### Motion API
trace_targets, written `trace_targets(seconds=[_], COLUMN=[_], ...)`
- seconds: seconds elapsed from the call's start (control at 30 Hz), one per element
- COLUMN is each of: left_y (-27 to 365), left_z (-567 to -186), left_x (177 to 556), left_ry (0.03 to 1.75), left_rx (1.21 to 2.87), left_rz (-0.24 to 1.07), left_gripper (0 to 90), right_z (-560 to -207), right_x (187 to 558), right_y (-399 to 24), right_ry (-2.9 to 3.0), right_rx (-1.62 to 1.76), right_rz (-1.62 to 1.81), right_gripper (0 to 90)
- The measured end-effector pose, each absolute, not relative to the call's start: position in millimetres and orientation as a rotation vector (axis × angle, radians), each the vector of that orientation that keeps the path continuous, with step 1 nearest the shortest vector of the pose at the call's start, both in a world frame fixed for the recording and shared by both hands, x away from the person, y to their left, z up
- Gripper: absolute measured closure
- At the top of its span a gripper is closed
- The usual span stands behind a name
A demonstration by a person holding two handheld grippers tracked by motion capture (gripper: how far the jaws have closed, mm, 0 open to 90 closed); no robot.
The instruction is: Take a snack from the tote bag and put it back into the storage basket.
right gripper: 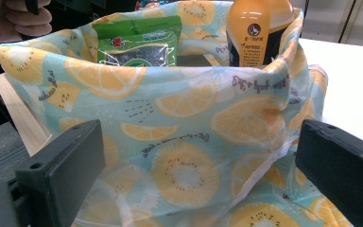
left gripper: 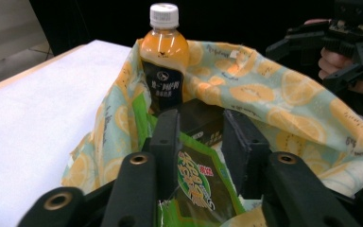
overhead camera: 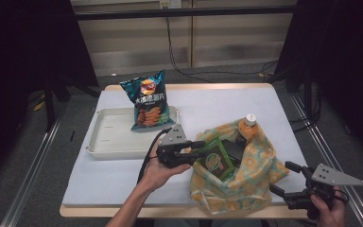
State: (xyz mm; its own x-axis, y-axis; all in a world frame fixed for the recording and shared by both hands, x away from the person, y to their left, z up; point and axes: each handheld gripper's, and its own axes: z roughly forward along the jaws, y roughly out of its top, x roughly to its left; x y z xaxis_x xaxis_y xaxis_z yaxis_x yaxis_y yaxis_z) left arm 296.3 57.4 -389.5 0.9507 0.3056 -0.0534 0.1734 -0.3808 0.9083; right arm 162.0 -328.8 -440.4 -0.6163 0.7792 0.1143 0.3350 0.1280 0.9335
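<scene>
A cloth bag [overhead camera: 236,177] [left gripper: 283,94] [right gripper: 184,142] printed with citrus slices stands open on the white table. Inside it are an orange drink bottle [overhead camera: 248,127] [left gripper: 163,61] [right gripper: 257,33], a dark box [overhead camera: 234,149] [left gripper: 201,120] and a green snack packet [overhead camera: 215,161] [left gripper: 196,179] [right gripper: 137,42]. My left gripper [overhead camera: 201,150] [left gripper: 202,118] reaches into the bag's mouth from the left, its jaws closed on the green packet from both sides. My right gripper [overhead camera: 283,177] [right gripper: 198,137] sits wide open just off the bag's near right corner, touching nothing.
A white tray [overhead camera: 104,137] lies at the table's left. A teal chips bag [overhead camera: 147,99] leans upright at its far right corner. The table's front edge [overhead camera: 123,210] runs just below the bag. Black stands and cables surround the table.
</scene>
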Motion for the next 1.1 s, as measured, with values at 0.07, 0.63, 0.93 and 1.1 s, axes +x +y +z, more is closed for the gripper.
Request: trace_targets(seconds=[0.07, 0.63, 0.93, 1.1], left_y=[58, 55, 39, 29], left_z=[-395, -422, -420, -414], left_x=[302, 314, 304, 293], left_ry=[0.382, 0.428, 0.347, 0.292], left_rx=[1.973, 2.054, 2.083, 2.086], left_rz=[0.155, 0.055, -0.032, -0.027], left_gripper=[66.8, 64.1, 63.9, 71.5], right_z=[-440, -440, -441, -440], right_x=[162, 161, 162, 162], right_y=[-329, -329, -329, -328], right_ry=[2.011, 2.007, 2.003, 2.006], right_rx=[1.075, 1.077, 1.085, 1.080], right_rz=[1.494, 1.486, 1.481, 1.480], right_gripper=[1.6, 1.7, 1.8, 1.8])
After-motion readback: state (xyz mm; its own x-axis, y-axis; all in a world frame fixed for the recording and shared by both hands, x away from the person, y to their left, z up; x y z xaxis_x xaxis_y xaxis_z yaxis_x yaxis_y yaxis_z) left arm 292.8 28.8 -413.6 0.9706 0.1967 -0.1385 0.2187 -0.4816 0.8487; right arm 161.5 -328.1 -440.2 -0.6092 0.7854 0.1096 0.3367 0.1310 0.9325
